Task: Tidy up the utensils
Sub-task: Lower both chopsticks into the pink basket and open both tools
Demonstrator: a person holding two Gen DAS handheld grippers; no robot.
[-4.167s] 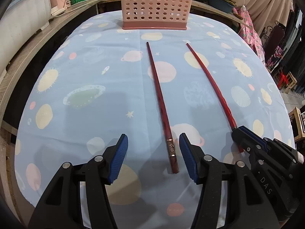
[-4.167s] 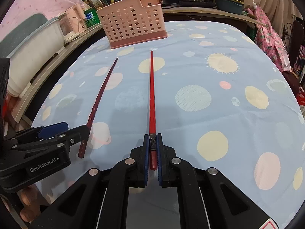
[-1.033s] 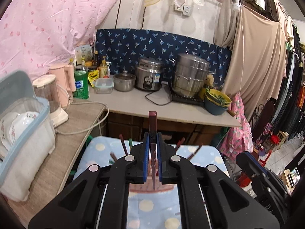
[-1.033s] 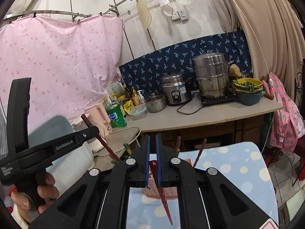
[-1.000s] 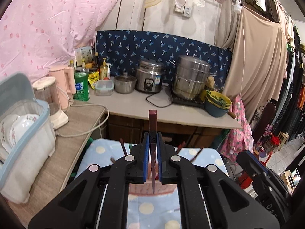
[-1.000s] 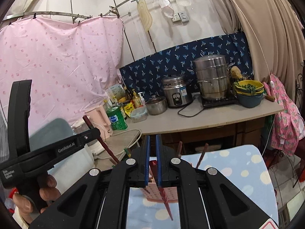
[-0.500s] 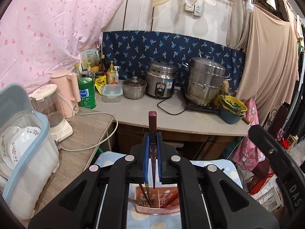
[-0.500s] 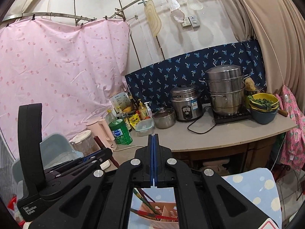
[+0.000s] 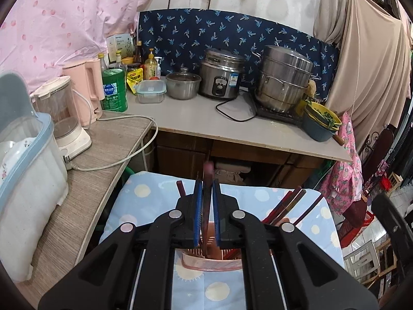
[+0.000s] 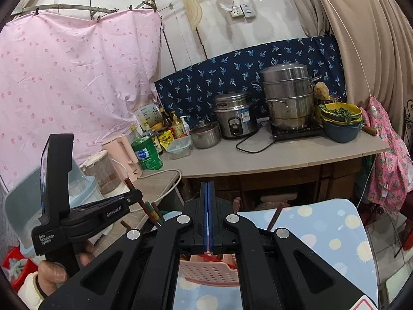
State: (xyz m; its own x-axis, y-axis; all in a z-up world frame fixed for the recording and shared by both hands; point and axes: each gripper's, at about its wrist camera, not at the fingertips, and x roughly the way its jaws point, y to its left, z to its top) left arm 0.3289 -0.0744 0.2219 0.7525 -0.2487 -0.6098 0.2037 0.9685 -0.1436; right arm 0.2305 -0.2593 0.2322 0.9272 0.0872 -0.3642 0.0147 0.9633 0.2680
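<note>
Now the left claw [image 9: 206, 214] stands narrow, its blue pads pinching a dark red lacquered chopstick [image 9: 208, 173] that hangs upright with its blunt end poking above the pads and its tip pointing down into the pink perforated plastic utensil basket [image 9: 206, 261] directly beneath; the left claw's jaws are opening, though the stick is between them and not visibly free. The basket sits on the bench [image 9: 144, 191] with its pale blue planet-print cloth, towards the far edge, and several other dark red chopsticks [image 9: 286, 206] lean out of it to the right. The right claw [image 10: 207, 222] is fully closed with nothing between its pads, hovering just above the same basket [image 10: 206, 271], where a red chopstick [image 10: 206, 257] lies inside. By my reading the right-hand stick is already stowed and only the release of the left one remains; no loose utensils show on the visible cloth.
</note>
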